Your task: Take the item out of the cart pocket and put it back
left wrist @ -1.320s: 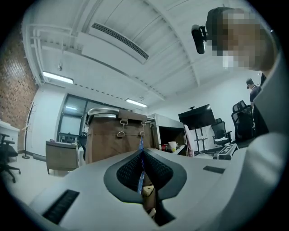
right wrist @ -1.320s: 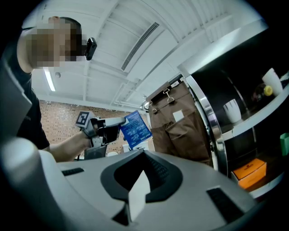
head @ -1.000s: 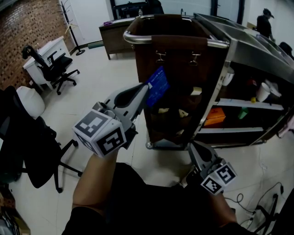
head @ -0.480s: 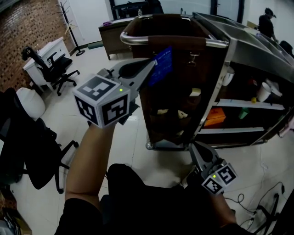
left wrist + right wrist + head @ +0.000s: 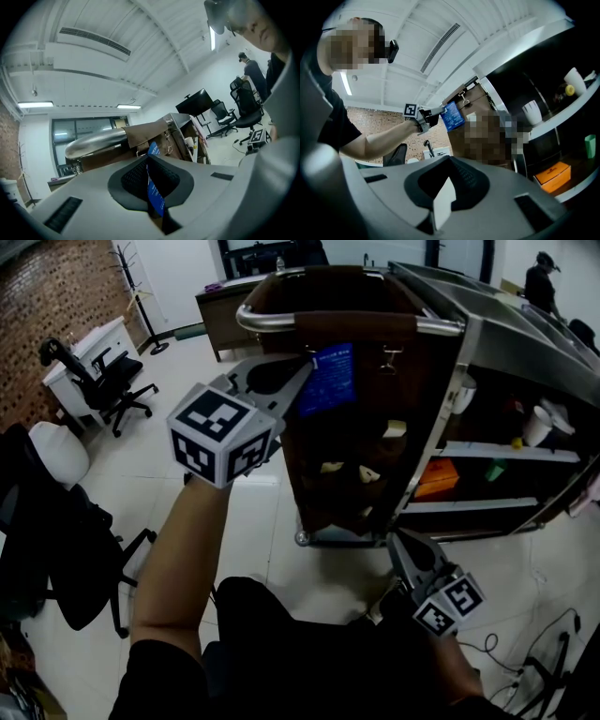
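My left gripper (image 5: 305, 373) is shut on a flat blue packet (image 5: 333, 379), held up against the brown fabric pocket organizer (image 5: 375, 437) that hangs from the cart's metal rail (image 5: 347, 326). In the left gripper view the blue packet (image 5: 153, 197) stands edge-on between the closed jaws of the left gripper (image 5: 152, 171). From the right gripper view the blue packet (image 5: 452, 116) shows beside the organizer's top. My right gripper (image 5: 400, 545) hangs low near the cart's foot; in its own view the right gripper (image 5: 445, 187) is closed on a white flat slip (image 5: 442, 204).
Lower pockets hold small pale items (image 5: 330, 467). The cart's side shelves carry an orange box (image 5: 439, 479) and a white cup (image 5: 537, 427). Office chairs (image 5: 108, 381) and a black chair (image 5: 56, 540) stand left. Cables (image 5: 525, 652) lie on the floor at right. A person (image 5: 542, 282) stands far back.
My left gripper has risen and moved toward the organizer's top with the blue packet, rolling so its marker cube faces differently. The right gripper has stayed put.
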Demonstrator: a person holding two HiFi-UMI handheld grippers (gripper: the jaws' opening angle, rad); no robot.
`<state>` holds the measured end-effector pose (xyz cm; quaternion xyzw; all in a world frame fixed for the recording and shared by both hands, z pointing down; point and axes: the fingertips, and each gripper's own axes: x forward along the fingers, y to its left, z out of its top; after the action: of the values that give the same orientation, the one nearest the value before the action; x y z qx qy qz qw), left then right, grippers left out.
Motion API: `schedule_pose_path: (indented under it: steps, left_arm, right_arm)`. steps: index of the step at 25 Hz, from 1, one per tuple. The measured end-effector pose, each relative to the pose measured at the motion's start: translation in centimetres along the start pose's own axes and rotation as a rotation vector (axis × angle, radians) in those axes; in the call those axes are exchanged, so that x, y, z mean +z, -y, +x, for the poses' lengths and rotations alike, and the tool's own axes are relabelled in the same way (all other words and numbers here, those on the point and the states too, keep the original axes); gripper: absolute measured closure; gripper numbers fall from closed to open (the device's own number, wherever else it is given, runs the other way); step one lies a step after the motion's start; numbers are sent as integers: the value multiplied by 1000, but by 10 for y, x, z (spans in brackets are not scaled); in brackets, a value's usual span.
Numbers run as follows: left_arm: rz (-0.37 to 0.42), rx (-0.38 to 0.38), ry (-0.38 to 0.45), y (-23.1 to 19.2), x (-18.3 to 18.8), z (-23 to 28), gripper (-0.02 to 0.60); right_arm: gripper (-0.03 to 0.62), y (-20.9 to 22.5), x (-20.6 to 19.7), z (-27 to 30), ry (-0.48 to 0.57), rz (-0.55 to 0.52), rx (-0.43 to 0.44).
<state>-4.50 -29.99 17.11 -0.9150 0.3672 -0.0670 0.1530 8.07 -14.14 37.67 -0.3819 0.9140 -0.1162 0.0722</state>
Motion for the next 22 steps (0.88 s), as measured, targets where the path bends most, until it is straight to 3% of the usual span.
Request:
schedule_pose_path:
  steps: [7, 17, 22]
  left_arm:
    - [91, 34, -23, -2, 1, 9, 581]
    - [0, 22, -97, 3, -45, 18, 581]
    - [-32, 0, -186, 17, -84, 24, 581]
  right_arm:
    - [579, 1, 1, 2, 4, -5, -3]
    - [579, 3, -3, 2, 0, -7, -5]
    - [579, 3, -6, 4, -8, 0, -7]
